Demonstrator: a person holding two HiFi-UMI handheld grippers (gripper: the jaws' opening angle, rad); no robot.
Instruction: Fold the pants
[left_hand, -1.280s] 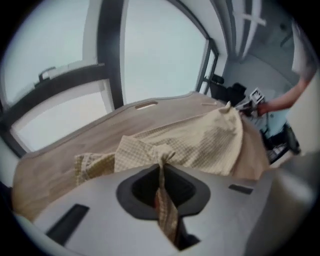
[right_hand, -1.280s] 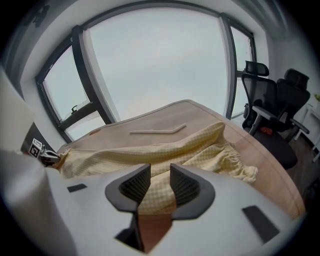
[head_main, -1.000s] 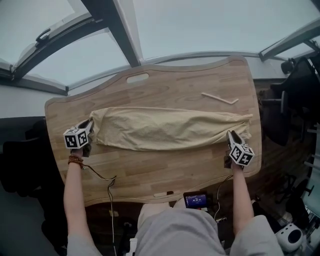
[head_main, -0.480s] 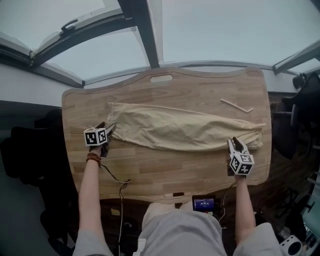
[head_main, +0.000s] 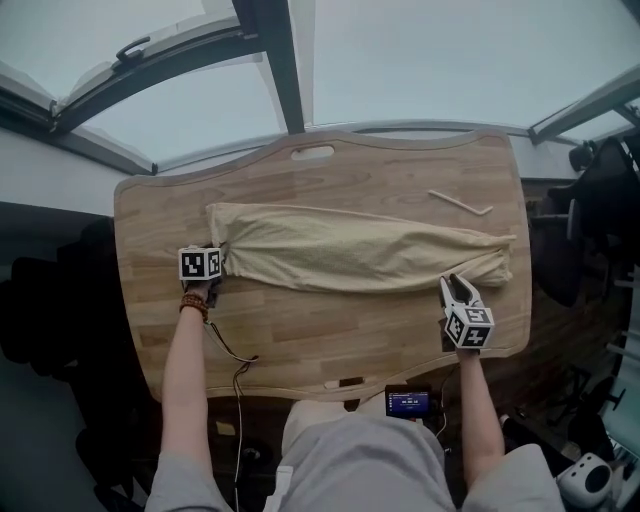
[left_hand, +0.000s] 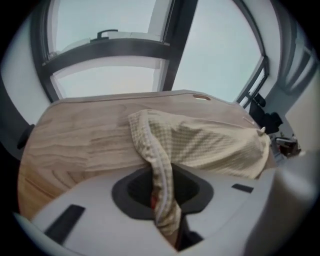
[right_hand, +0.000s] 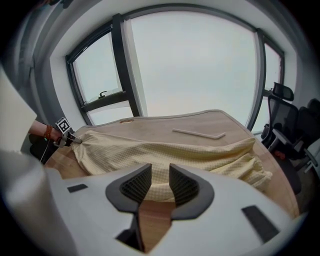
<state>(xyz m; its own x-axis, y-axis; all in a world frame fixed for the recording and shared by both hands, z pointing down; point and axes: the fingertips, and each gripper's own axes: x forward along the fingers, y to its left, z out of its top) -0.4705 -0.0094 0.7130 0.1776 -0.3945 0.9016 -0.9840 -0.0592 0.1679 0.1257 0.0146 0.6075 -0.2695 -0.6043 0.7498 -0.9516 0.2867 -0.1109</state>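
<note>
The beige pants (head_main: 350, 250) lie stretched sideways across the wooden table (head_main: 380, 330), folded lengthwise into a long band. My left gripper (head_main: 212, 268) is at their left end. Its jaws have just been closing, and in the left gripper view (left_hand: 162, 187) a fold of the pants (left_hand: 210, 145) is pinched between them. My right gripper (head_main: 455, 290) sits just in front of the band's near edge, a little in from the right end. In the right gripper view (right_hand: 160, 182) its jaws stand apart with nothing between them and the pants (right_hand: 165, 150) just beyond.
A thin bent stick (head_main: 460, 203) lies on the far right of the table. A small device with a lit screen (head_main: 408, 402) sits below the near edge. A cable (head_main: 235, 360) trails from the left hand. A dark chair (head_main: 600, 200) stands to the right.
The left gripper has come down onto the left end of the pants and taken hold of the cloth. The right gripper has moved left along the near edge, away from the right end.
</note>
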